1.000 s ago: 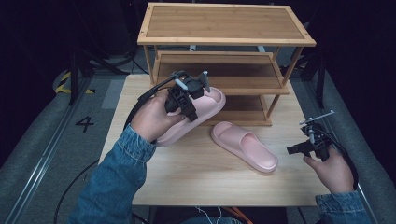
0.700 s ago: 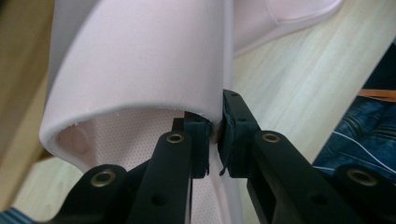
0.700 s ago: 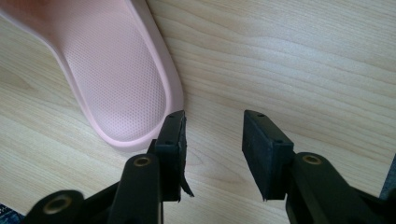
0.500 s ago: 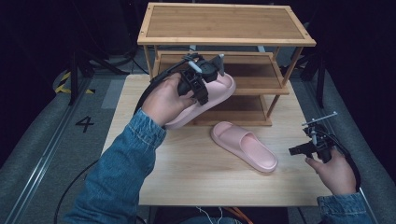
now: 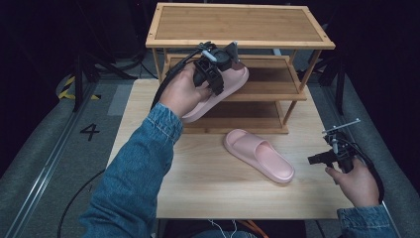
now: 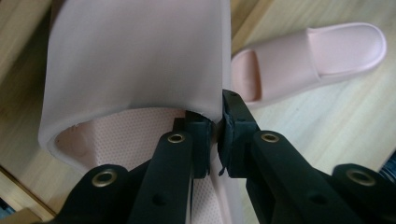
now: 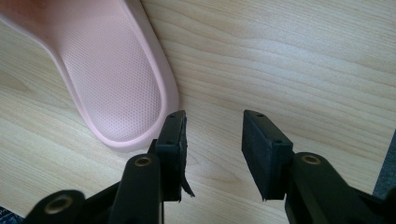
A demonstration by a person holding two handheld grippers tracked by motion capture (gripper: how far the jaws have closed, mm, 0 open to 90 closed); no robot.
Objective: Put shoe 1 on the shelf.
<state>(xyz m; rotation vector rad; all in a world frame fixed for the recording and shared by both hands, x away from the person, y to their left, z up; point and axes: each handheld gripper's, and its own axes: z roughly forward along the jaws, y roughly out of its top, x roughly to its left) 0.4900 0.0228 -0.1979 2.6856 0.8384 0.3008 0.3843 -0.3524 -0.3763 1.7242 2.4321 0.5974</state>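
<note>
Left gripper (image 5: 218, 67) clamped on the strap edge of one pink slipper (image 5: 218, 91), held up at the front of the wooden rack (image 5: 237, 22), level with its middle shelf (image 5: 270, 82), probably for sliding in there. Overhanging top board and corner posts close by. Second slipper (image 5: 258, 155) flat on the table (image 5: 208, 193) before the rack. Right gripper (image 7: 212, 140) half open, empty, beside its heel.

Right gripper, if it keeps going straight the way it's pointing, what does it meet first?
Most likely bare table. The right gripper stands open with only wood between its jaws; the slipper lying there sits just off its left jaw, so it might graze the heel. Depth is hard to judge.
</note>
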